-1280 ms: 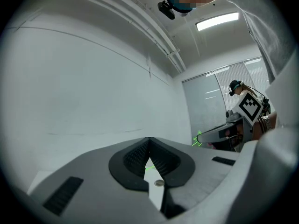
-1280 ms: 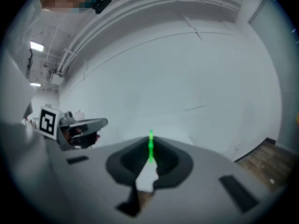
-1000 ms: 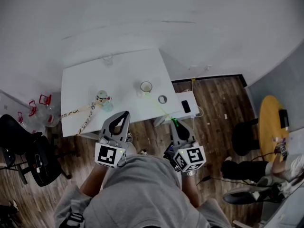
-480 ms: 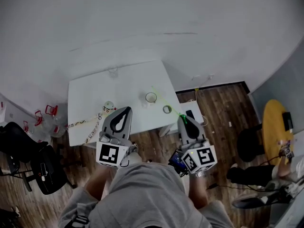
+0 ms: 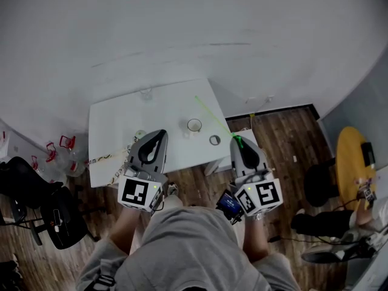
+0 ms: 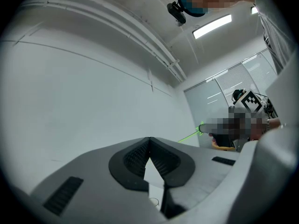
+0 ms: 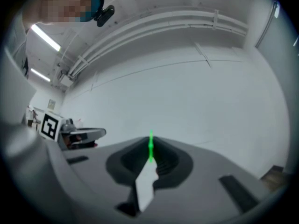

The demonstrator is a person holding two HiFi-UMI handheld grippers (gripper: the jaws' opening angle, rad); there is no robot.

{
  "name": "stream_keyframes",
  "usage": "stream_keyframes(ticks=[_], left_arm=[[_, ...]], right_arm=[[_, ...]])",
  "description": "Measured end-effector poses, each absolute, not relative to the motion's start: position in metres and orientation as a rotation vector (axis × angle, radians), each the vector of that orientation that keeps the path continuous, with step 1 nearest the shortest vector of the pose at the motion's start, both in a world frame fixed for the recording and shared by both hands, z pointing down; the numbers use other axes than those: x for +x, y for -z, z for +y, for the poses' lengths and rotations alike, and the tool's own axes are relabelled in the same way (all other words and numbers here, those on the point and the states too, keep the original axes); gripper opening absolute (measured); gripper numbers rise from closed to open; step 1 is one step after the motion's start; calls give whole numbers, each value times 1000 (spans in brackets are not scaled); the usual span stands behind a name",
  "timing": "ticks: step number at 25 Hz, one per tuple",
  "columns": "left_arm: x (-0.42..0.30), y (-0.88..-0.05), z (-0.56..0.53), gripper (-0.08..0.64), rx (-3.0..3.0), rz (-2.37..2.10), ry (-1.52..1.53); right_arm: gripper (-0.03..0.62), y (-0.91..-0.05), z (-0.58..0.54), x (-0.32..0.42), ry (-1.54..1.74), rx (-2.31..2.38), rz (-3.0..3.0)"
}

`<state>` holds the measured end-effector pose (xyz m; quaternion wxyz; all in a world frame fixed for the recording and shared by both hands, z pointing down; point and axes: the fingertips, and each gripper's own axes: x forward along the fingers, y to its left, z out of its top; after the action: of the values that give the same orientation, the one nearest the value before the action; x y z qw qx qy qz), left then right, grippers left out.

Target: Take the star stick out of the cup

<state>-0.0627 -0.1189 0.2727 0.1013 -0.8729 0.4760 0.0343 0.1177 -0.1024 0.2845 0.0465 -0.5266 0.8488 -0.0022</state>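
Note:
A thin green star stick [image 5: 213,116] slants over the white table [image 5: 115,117], its far end above and behind the cup [image 5: 194,125]. The stick is clear of the cup, and I cannot make out its star. My right gripper [image 5: 237,140] is shut on its near end, and the green shaft [image 7: 150,146] stands up between the pads. My left gripper [image 5: 157,133] hangs over the table's near edge, left of the cup, jaws closed with nothing between them. From the left gripper view the stick [image 6: 189,135] reaches out from the right gripper.
A grey ring [image 5: 214,140] lies right of the cup. A patterned strip [image 5: 104,160] and a small toy [image 5: 138,136] sit at the table's left front, a clear item [image 5: 145,93] at the back. A black chair [image 5: 42,208] stands left, a yellow round table [image 5: 348,156] right.
Both grippers have risen. The stick's far end, which was at the cup's mouth, now stands above and behind the cup.

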Motion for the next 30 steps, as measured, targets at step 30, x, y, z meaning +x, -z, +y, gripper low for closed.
stream_keyframes(ticks=[30], left_arm=[[-48, -292, -111, 35, -2662, 1373, -85]], right_arm=[[44, -294, -105, 116, 51, -1610, 2586]])
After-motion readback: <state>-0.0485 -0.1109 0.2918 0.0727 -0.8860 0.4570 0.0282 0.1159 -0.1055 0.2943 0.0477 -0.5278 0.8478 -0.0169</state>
